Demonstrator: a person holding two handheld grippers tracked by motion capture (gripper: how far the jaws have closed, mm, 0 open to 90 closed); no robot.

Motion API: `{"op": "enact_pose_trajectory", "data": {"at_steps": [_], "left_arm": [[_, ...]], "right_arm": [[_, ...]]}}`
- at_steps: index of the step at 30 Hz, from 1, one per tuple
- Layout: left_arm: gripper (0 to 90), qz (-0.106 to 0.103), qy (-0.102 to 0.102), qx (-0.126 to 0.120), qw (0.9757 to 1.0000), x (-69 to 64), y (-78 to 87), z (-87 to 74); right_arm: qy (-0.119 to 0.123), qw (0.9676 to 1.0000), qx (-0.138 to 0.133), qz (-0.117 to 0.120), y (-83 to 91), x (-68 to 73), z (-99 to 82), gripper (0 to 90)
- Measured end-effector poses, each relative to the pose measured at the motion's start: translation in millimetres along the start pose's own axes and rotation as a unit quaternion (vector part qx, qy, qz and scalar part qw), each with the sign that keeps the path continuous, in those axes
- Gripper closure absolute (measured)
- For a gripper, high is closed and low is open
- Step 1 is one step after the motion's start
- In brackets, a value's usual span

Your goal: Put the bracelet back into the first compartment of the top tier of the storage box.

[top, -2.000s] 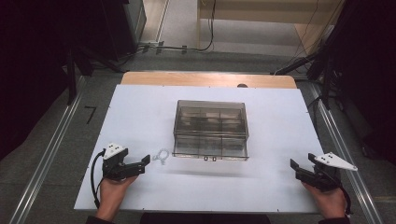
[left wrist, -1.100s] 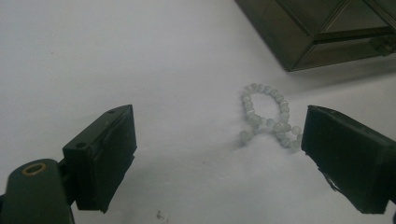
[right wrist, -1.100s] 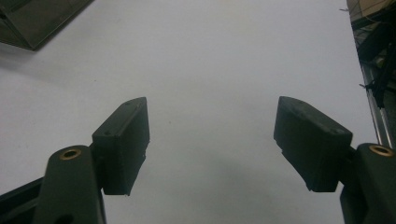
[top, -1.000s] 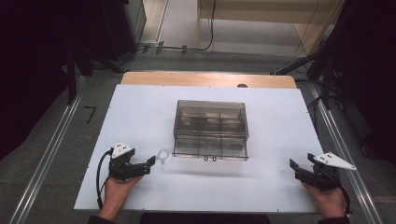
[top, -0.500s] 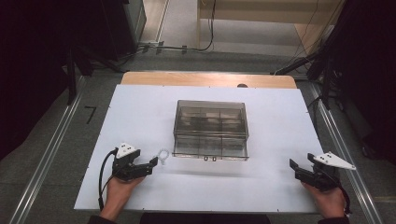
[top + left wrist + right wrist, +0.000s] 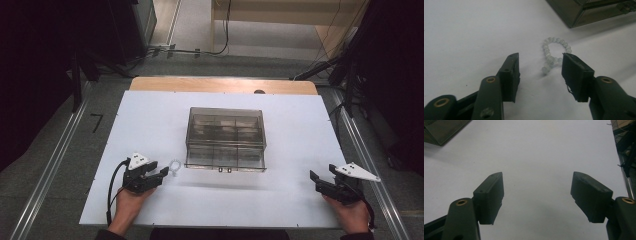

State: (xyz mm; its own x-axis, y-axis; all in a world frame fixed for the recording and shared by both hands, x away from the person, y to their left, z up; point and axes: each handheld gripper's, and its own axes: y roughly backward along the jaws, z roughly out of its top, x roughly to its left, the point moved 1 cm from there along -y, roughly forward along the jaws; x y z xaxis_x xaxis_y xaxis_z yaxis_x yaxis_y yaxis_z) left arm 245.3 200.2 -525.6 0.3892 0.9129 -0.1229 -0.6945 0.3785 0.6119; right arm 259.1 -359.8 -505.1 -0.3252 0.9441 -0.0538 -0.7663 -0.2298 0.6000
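No writing shows. Left hand-held gripper, jaws just closing, brackets the bead bracelet ungripped; right hand-held gripper gapes.

I see the compartment box on the table at frame centre — the bead bracelet lies just beside its lower-left corner, between it and the left gripper.

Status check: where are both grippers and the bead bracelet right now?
Left gripper jaws just closing around bead bracelet, pads not touching yet. Right gripper open, idle over bare mat. Clear box beside bracelet, not blocking.
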Motion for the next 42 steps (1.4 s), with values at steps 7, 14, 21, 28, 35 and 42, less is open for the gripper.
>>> {"op": "enact_pose_trajectory", "data": {"at_steps": [7, 14, 21, 28, 35, 42], "left_arm": [[68.7, -0.009, -0.012, 0.01, 0.9998, -0.8, -3.7, 1.0], [77.4, -0.023, -0.021, 0.019, 0.9993, -2.3, -7.8, 2.2], [84.7, -0.029, -0.02, 0.018, 0.9992, -1.6, -8.4, 2.5], [85.1, -0.033, -0.014, 0.01, 0.9993, -1.4, -6.3, 3.1], [85.2, -0.035, -0.002, -0.006, 0.9994, 0.3, 0.1, 4.9], [85.2, -0.039, 0.005, -0.018, 0.999, -0.3, 5.8, 6.2]], "right_arm": [[0.001, 1.0, 0.0, -0.001, -0.8, 0.2, 0.0, 25.6], [0.002, 1.0, 0.002, -0.001, -1.2, 0.1, -0.2, 25.6], [0.002, 1.0, 0.002, 0.0, -1.3, -0.2, -0.1, 25.7], [0.002, 1.0, 0.002, -0.001, -1.4, -0.4, -0.1, 25.7], [0.0, 1.0, 0.003, -0.001, -1.1, -0.6, -0.2, 25.7], [0.0, 1.0, 0.003, -0.001, -1.2, -1.0, -0.4, 25.6]]}}
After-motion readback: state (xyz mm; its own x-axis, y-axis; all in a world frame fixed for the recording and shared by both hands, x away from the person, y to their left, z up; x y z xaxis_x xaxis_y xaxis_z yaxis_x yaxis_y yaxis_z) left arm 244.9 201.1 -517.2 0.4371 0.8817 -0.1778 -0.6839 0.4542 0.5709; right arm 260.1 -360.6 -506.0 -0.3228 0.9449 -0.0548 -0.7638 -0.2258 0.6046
